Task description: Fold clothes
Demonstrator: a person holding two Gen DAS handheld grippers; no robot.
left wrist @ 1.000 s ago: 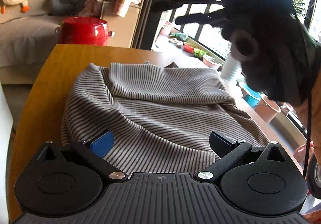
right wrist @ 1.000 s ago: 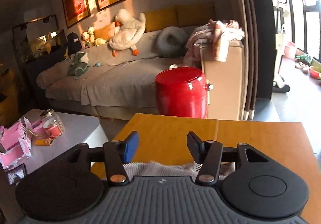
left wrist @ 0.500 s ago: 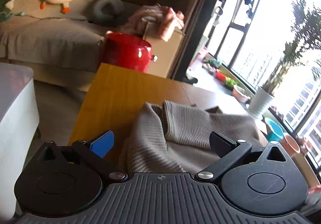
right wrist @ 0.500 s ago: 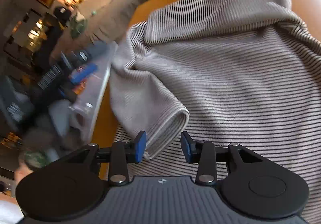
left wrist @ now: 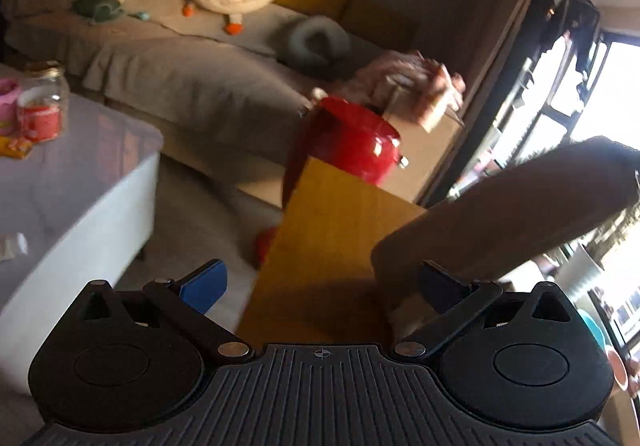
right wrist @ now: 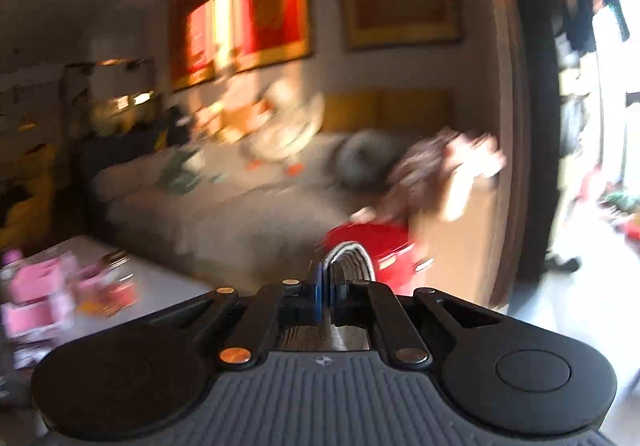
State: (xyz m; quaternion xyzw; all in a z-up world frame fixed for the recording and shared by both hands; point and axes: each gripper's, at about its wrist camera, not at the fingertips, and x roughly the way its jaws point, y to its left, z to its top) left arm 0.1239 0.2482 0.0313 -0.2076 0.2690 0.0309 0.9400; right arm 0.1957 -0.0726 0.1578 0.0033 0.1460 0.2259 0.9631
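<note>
Sweater [right wrist: 352, 252] cuff pinched in the right gripper [right wrist: 329, 288] lifts off the counter [left wrist: 328, 246], left gripper [left wrist: 320, 286] wide and empty; next, judging by this, carry the sleeve across the body.

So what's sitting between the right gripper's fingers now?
In the right wrist view, a folded edge of the striped sweater is pinched between the fingers of the right gripper, arching up just above them. Nothing else shows there.

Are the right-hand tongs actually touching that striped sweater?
Touching. In the right wrist view the right tongs are shut on a fold of the striped sweater, whose cuff edge loops up from between the closed fingers.
</note>
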